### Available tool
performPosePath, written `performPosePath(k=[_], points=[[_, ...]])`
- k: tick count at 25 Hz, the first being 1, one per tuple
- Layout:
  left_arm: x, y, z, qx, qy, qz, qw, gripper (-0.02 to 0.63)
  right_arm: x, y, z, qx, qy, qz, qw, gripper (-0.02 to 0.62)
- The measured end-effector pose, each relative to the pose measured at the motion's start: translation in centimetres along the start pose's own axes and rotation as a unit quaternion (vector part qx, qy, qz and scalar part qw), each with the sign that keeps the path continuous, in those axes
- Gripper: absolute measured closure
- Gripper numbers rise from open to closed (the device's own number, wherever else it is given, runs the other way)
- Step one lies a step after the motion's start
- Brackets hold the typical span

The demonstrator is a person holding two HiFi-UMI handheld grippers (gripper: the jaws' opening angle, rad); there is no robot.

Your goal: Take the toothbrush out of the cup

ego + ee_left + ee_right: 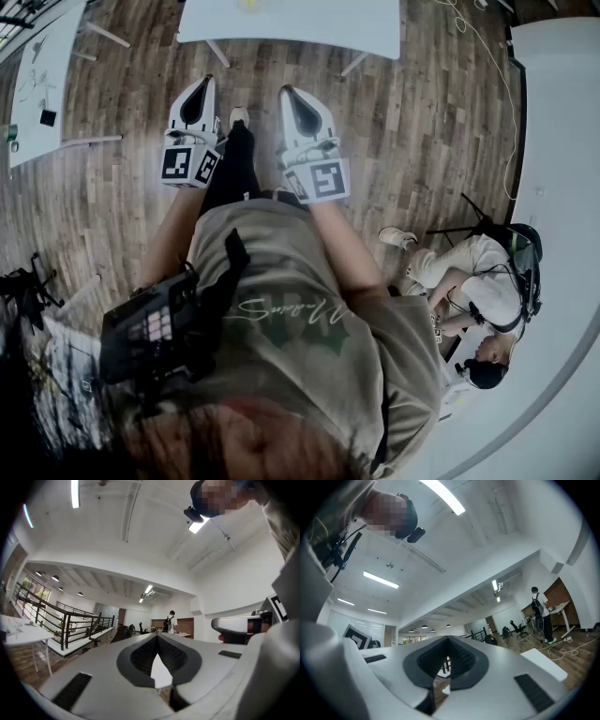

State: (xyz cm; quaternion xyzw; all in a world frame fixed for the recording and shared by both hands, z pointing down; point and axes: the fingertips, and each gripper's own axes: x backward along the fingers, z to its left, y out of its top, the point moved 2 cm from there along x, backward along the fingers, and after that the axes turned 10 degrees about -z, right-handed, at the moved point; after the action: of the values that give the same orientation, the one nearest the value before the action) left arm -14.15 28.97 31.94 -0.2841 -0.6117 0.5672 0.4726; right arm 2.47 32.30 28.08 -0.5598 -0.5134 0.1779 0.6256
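Closest to the head camera is a black box with rows of small buttons [155,328], strapped to the chest of the person's khaki printed T-shirt [309,319]. Beyond it, at about 12 o'clock, the left hand-held gripper [202,84] and the right hand-held gripper [289,94], both white plastic with black ribbed pads, are held side by side at waist height over the brown wood-plank floor [422,122].

In its own view the left hand-held gripper [157,637] has its tips together with nothing between them. The right hand-held gripper [449,639] is likewise closed and empty.

Neither toothbrush nor cup shows in any view. A white rectangular table [281,23] lies ahead at 12 o'clock, and its visible edge shows no cup.

By my reading the task has not begun; this is the approach. Next, the person would need to find the cup, bring one gripper above it, and open the jaws for the toothbrush handle.
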Motion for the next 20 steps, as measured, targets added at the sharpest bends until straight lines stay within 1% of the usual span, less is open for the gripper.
performPosePath(k=[3,5,8,10,15,20], points=[[-1.8,-0.5,1.9,0.002,-0.006,-0.017,0.9998,0.615,-1.7,-1.7,-0.1,0.007,0.002,-0.001,1.000,0.589],[-4.2,-1.4,4.0,-0.001,-0.012,-0.018,0.9998,0.615,-4.3,-3.3,-0.9,0.012,0.000,-0.003,1.000,0.588],[-9.5,-2.7,6.9,0.007,-0.046,-0.013,0.9988,0.615,-9.8,-6.1,-2.7,0.016,-0.008,0.005,1.000,0.588],[-12.5,-2.7,8.8,0.004,-0.060,-0.014,0.9981,0.615,-13.3,-7.8,-3.5,0.010,-0.012,0.025,1.000,0.588],[-18.6,-3.1,13.4,-0.020,-0.055,-0.020,0.9981,0.615,-20.2,-11.7,-5.9,0.025,-0.052,0.055,0.997,0.588],[-23.2,-4.7,17.1,-0.012,-0.067,-0.013,0.9976,0.615,-24.9,-14.5,-9.2,0.050,-0.092,0.047,0.993,0.588]])
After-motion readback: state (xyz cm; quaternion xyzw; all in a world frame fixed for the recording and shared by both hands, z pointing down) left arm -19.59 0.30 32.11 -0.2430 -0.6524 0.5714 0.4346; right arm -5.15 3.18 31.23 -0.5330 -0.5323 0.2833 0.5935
